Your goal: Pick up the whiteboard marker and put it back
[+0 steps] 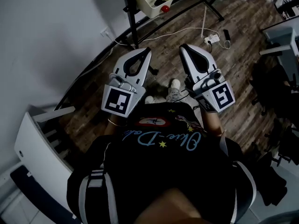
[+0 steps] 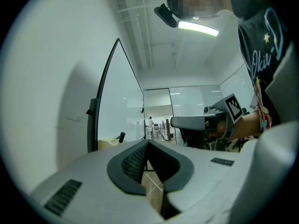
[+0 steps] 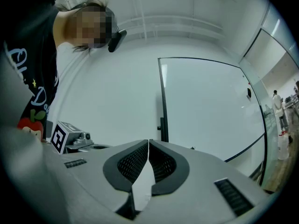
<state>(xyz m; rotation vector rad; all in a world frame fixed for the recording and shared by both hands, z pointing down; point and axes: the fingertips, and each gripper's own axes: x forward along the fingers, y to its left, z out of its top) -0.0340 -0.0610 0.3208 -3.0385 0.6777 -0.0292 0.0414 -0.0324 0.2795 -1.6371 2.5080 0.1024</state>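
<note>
The left gripper (image 1: 143, 53) and right gripper (image 1: 186, 48) are held side by side over the wooden floor (image 1: 243, 36), each with its jaws pressed together on nothing. The whiteboard marker is possibly among the small items in the far white tray (image 1: 150, 4), which are too small to tell apart.

Both arms are bent and held in front of the torso, with the two tools side by side and apart, noses pointing forward. The left gripper (image 1: 147, 52) has its jaws together, tips meeting. The right gripper (image 1: 182, 47) likewise has its jaws pressed tip to tip. The noses lean slightly toward each other. The left wrist (image 1: 114, 122) and right forearm (image 1: 212, 120) run back to the body, and both marker cubes face up.
</note>
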